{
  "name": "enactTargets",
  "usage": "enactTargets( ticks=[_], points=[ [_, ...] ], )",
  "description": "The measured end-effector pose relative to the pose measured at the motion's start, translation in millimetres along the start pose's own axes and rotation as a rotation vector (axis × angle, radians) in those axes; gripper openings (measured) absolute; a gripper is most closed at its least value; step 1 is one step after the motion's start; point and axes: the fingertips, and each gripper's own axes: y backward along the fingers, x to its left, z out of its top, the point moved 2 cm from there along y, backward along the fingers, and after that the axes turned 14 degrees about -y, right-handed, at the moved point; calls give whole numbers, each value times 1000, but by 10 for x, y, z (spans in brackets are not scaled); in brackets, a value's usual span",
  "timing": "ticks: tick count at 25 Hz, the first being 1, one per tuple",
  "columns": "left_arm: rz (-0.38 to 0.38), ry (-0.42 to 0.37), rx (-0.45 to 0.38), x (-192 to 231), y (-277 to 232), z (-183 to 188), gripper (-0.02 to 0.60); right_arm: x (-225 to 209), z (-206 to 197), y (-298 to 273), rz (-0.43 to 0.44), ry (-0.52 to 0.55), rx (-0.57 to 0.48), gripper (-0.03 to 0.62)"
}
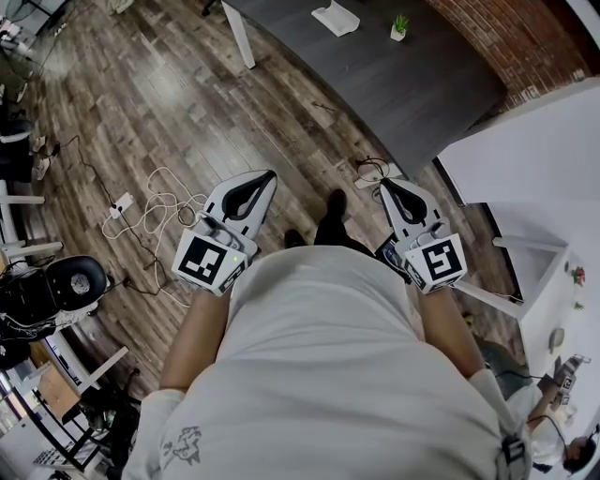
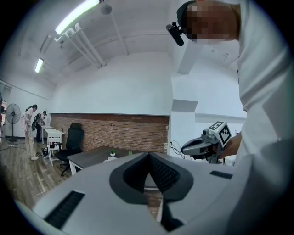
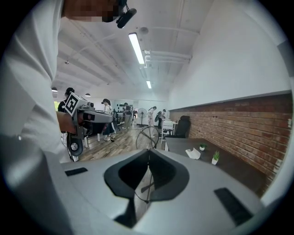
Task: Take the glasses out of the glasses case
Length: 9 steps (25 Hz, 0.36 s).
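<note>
Stands over a brown wood-plank floor (image 1: pixel 141 112), well apart from the long dark grey worktop (image 1: pixel 422 84), so nothing in hand rests on any surface. Holds two white plastic grippers roughly level and side by side before a white-shirted torso, probably to carry the load in plain sight. Has, far off on that worktop, a small white folded object (image 1: pixel 335 17), possibly the case but too small to tell, near a tiny potted green plant (image 1: pixel 400 26). Shows the left gripper (image 1: pixel 270 175) with tongs pressed together on nothing, seemingly idle. Shows the right gripper (image 1: pixel 384 186) with tongs pinching thin wire-rimmed round glasses (image 3: pixel 148 137) by a slender wire part, likely the only grip on offer. Looks already clear of any case. Gives only a faint wire loop at the right tips in the head view, but the round rim plainly in the right gripper view.
</note>
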Motion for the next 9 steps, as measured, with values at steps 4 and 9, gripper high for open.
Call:
enactTargets(
  ticks=[4, 9],
  points=[
    [-5, 0, -1, -7, -45, 1, 11, -24, 8, 3, 0, 2, -2, 17],
    [-5, 3, 1, 9, -125, -11, 11, -112, 15, -13, -1, 3, -2, 17]
  ],
)
